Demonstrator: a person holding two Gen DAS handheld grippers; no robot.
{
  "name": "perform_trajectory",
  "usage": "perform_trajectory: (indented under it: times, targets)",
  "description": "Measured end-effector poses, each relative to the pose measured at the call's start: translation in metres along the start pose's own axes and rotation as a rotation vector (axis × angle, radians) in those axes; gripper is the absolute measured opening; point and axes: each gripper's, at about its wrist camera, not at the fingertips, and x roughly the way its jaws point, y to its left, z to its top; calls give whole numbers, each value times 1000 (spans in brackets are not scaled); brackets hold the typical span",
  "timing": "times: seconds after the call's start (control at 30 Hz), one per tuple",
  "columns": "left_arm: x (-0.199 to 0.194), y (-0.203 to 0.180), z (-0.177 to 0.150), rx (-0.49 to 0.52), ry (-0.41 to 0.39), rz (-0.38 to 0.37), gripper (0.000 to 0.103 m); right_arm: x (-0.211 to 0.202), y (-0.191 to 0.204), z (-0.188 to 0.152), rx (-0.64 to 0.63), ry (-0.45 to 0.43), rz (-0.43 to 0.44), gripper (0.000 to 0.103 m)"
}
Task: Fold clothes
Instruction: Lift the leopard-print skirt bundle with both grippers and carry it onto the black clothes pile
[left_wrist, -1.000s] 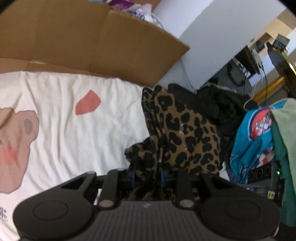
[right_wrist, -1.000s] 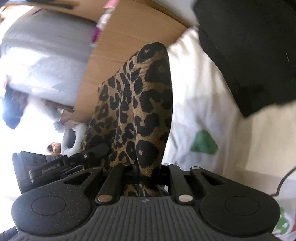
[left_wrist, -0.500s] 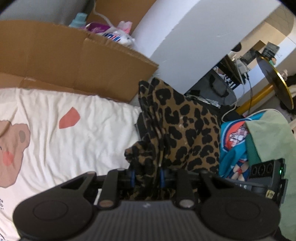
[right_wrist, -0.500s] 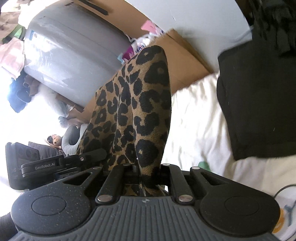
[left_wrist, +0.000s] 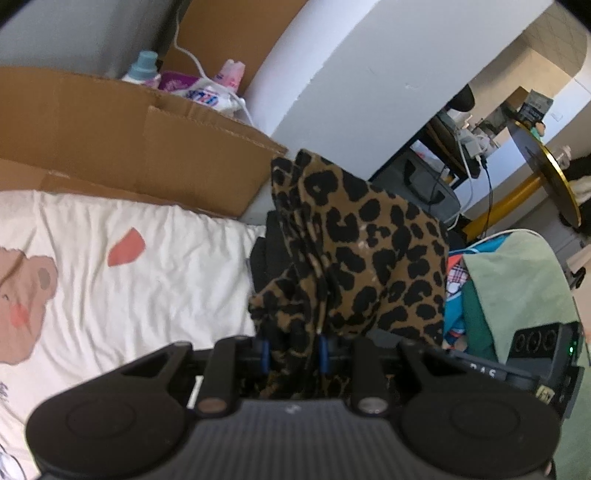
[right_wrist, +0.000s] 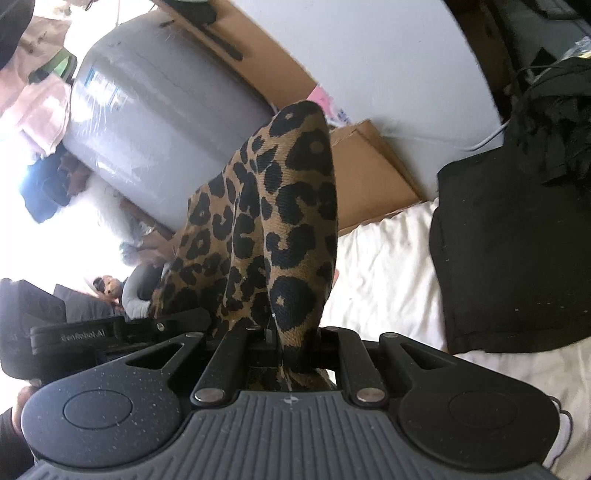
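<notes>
A leopard-print garment (left_wrist: 362, 258) hangs bunched above a white printed bedsheet (left_wrist: 129, 280). My left gripper (left_wrist: 293, 352) is shut on a gathered fold of it, the cloth filling the gap between the fingers. In the right wrist view the same leopard-print garment (right_wrist: 280, 229) rises in a tall fold from my right gripper (right_wrist: 273, 339), which is shut on its edge. The right gripper's body (left_wrist: 535, 350) shows at the lower right of the left wrist view. The fingertips of both are buried in fabric.
A flattened cardboard box (left_wrist: 122, 136) stands behind the bedsheet (right_wrist: 388, 266). Black clothes (right_wrist: 517, 240) lie on the sheet to the right. A pile with blue and green garments (left_wrist: 509, 288) sits at right. Bottles (left_wrist: 144, 68) stand behind the box. A grey wrapped bundle (right_wrist: 147, 129) looms left.
Both grippers have risen with the leopard-print garment, so more wall and cardboard show behind it. The right view has rolled. Both grips are unchanged.
</notes>
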Motion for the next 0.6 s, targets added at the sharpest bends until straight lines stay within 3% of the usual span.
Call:
perform_trajectory:
  times: [0.6]
  targets:
    - [66, -57, -12, 32, 29, -155, 25, -65, -37, 19, -67, -112, -177, 9]
